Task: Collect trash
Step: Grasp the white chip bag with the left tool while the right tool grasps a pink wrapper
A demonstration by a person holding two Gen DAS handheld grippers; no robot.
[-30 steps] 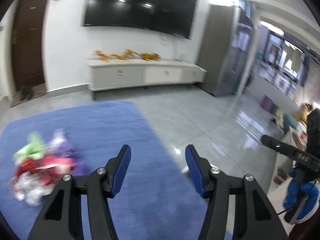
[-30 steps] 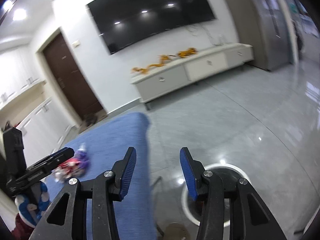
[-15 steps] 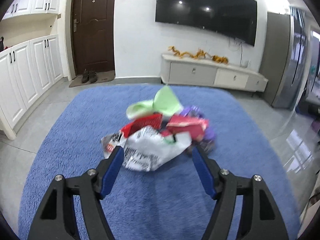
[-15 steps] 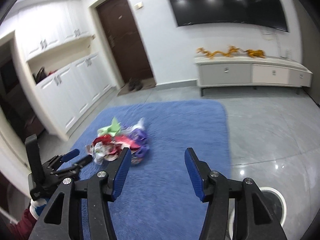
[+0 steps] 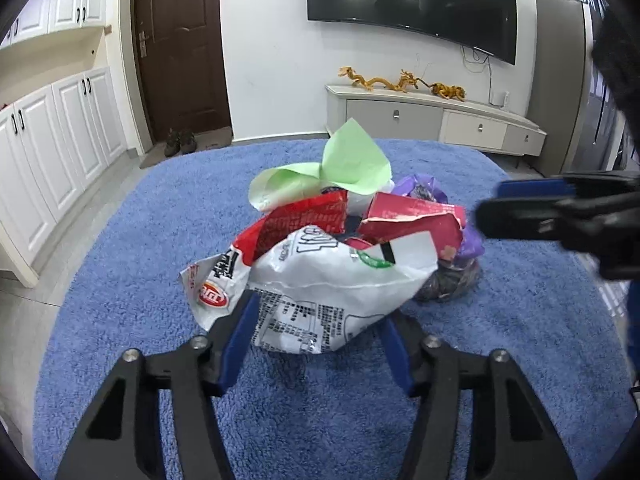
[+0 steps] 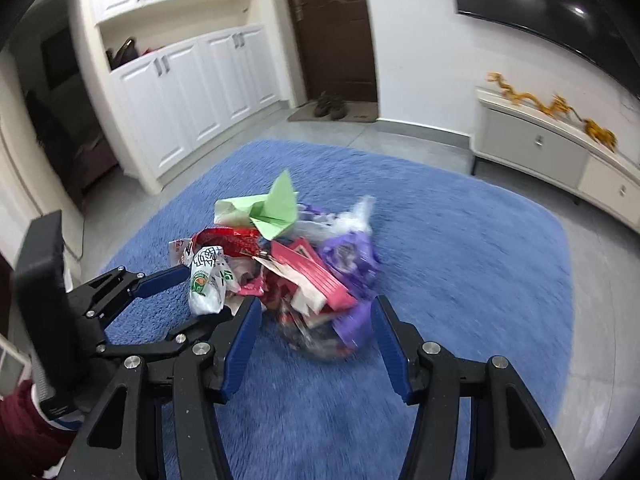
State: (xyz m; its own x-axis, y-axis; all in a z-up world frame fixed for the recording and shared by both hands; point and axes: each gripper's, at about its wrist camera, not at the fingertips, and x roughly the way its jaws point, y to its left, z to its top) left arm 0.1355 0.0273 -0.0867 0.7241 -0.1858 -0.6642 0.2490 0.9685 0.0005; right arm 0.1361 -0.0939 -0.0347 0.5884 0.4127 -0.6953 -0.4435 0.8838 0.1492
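Note:
A pile of trash lies on the blue rug [image 5: 120, 260]: a white snack bag [image 5: 332, 280] in front, red wrappers [image 5: 412, 220], a green folded paper [image 5: 348, 168] on top and a purple wrapper [image 5: 424, 188] at the right. My left gripper [image 5: 316, 340] is low at the pile's near edge, its jaws closing with the white bag's lower edge between them. My right gripper [image 6: 316, 320] is open, its fingers on either side of the purple wrapper [image 6: 352, 256] and a red carton [image 6: 312, 276]. The left gripper [image 6: 188, 300] also shows beside the white bag [image 6: 208, 280].
White cupboards [image 5: 60, 128] line the left wall beside a dark door [image 5: 180, 40] with shoes [image 5: 180, 142] on a mat. A low TV cabinet [image 5: 432, 116] with golden figures stands at the back. A dark red sleeve [image 6: 28, 432] is at the lower left.
Both views swung from the TV wall and tiled floor onto the trash pile. Both grippers dropped close to it. The left jaws widened, then narrowed around the white bag.

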